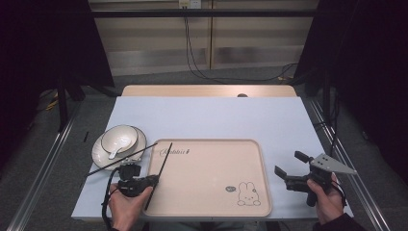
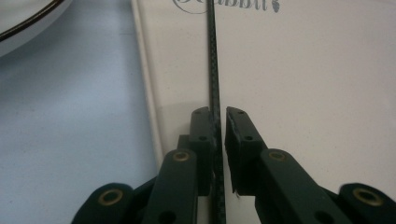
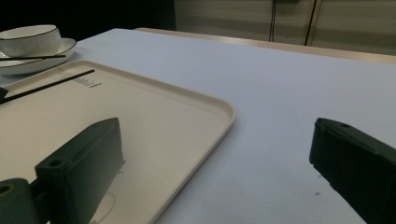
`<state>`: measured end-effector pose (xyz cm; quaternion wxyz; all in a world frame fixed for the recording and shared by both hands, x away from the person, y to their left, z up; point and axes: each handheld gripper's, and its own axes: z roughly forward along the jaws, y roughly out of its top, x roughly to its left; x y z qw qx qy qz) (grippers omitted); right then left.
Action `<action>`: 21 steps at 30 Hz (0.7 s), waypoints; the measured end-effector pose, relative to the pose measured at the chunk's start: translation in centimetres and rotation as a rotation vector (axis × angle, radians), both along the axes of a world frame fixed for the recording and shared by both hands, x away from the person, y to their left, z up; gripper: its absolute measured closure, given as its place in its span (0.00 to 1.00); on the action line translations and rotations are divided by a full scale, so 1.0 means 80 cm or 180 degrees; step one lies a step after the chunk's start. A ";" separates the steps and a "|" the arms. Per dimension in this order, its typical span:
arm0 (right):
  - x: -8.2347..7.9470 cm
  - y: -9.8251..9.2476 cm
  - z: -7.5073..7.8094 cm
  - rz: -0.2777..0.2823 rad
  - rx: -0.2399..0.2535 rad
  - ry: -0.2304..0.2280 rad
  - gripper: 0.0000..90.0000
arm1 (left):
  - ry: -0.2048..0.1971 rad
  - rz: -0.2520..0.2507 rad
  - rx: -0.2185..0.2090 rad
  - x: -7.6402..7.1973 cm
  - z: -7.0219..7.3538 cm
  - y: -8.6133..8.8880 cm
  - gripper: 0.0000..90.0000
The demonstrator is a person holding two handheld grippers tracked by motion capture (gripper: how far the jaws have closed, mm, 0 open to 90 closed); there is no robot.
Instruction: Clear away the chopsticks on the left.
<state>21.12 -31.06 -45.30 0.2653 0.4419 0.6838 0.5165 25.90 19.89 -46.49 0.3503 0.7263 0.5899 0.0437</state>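
Two black chopsticks are in play. At the far left sits a white bowl (image 1: 119,138) on a plate (image 1: 102,153), with one chopstick (image 1: 120,159) leaning across the plate's rim. Next, the left gripper (image 1: 155,179) pinches the other chopstick (image 1: 159,174) between nearly closed jaws, over the left edge of the beige tray (image 1: 211,187). Off to the right of the tray, the right gripper (image 1: 289,169) hangs with jaws spread wide, holding nothing.
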 end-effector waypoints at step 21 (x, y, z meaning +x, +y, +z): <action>-0.001 0.000 0.001 -0.0021 0.0020 -0.0014 0.03 | -0.0886 -0.0471 -0.0017 -0.017 0.025 0.019 0.30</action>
